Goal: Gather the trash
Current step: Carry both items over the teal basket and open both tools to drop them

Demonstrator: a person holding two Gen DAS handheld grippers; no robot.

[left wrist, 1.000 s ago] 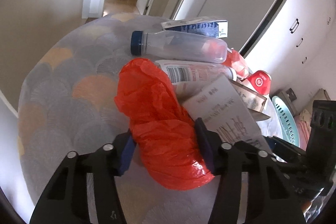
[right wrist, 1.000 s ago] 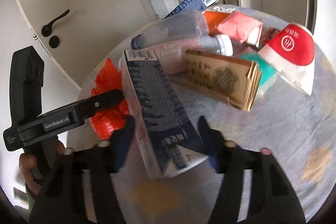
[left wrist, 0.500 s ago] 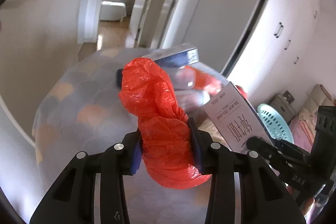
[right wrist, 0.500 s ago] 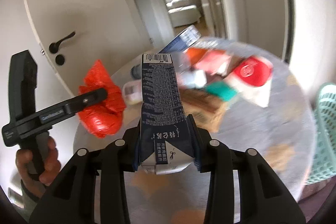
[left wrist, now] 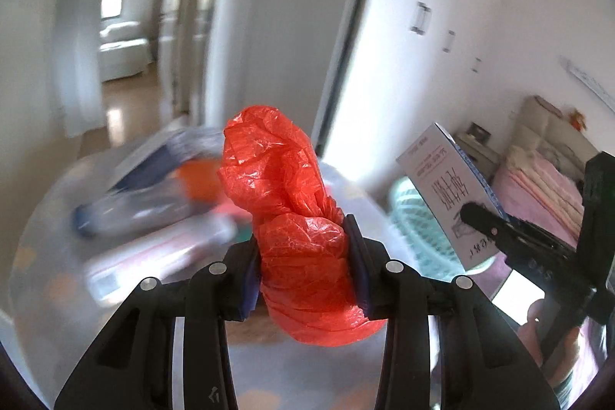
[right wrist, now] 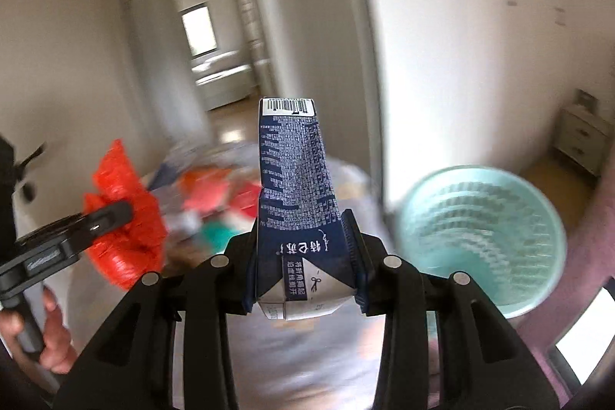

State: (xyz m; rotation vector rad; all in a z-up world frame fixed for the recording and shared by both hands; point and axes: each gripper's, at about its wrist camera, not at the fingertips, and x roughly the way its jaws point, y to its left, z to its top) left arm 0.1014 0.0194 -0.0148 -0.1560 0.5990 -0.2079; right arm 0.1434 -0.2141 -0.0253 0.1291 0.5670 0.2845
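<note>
Where the left wrist view looks out, left gripper (left wrist: 303, 268) clamped on red plastic bag (left wrist: 292, 202), bag bulging above its fingers, right wrist view, right gripper (right wrist: 303, 264) clenched on dark carton (right wrist: 296, 195), upright, teal basket (right wrist: 484, 237) just beside, blurred trash behind.

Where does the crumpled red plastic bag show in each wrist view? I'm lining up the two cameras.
Left wrist view: the crumpled red plastic bag fills the centre, clamped in the left gripper.
Right wrist view: it sits at the left edge, in that same gripper, seen side-on.
Shared landmark: the pale green mesh waste basket, right of centre in both.
</note>
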